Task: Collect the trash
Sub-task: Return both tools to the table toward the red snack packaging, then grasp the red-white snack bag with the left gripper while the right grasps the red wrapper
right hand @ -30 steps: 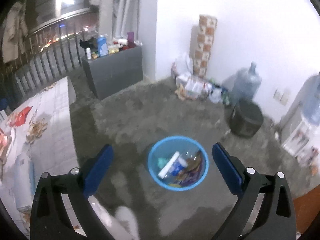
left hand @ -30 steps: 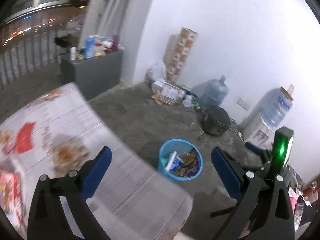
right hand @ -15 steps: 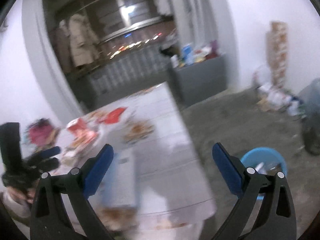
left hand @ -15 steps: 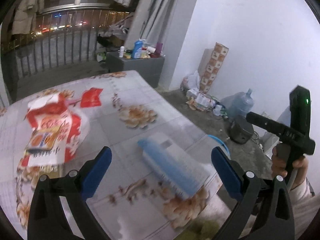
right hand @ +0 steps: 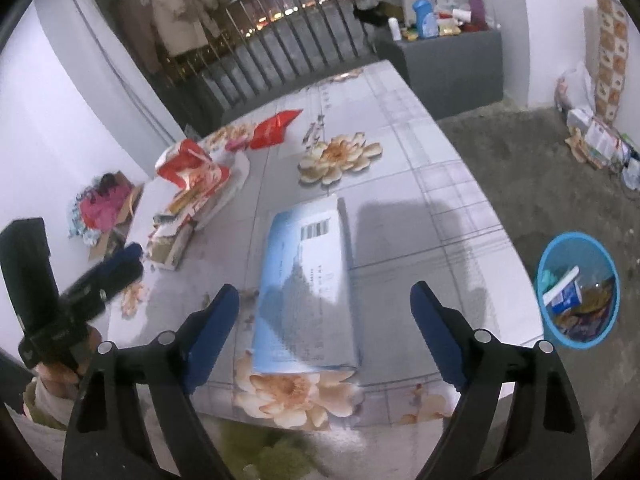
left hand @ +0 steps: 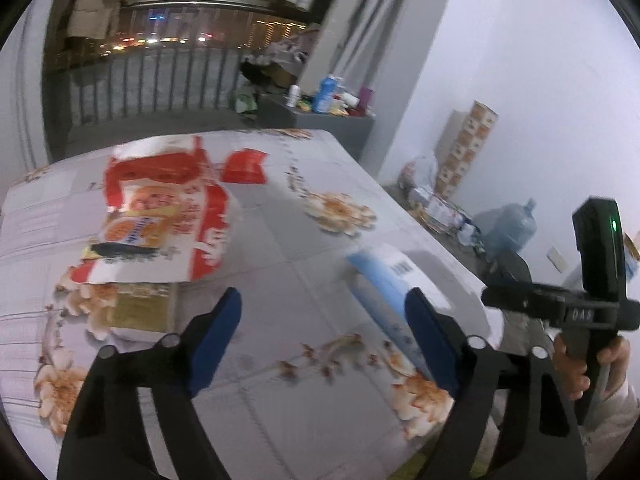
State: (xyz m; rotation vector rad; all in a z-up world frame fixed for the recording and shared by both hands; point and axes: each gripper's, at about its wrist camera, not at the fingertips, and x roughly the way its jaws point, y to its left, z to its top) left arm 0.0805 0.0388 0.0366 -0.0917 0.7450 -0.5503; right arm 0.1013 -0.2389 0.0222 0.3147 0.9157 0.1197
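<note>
The left gripper hung above the near part of the table with its blue-padded jaws apart and nothing between them; they had just been narrowing a little. The right gripper was likewise spread and empty, its jaws also just drawing in slightly, poised over the near end of a flat light-blue and white cardboard box with a barcode, without touching it. That box lay on the table's near right part, its near end close to the table edge.

In the left wrist view the same box sat just right of the left gripper's right finger. Left of the box, a crumpled red, white and orange printed snack bag lay flat on the floral-patterned plastic tablecloth, over a tan flattened carton. Farther off rested a small red wrapper.

On the concrete floor to the table's right stood a round blue plastic waste basket, already holding packaging. Beyond the table's far end stood a grey cabinet crowded with bottles, beside a dark railing. A person's hand gripped the other tool's handle at the right.
</note>
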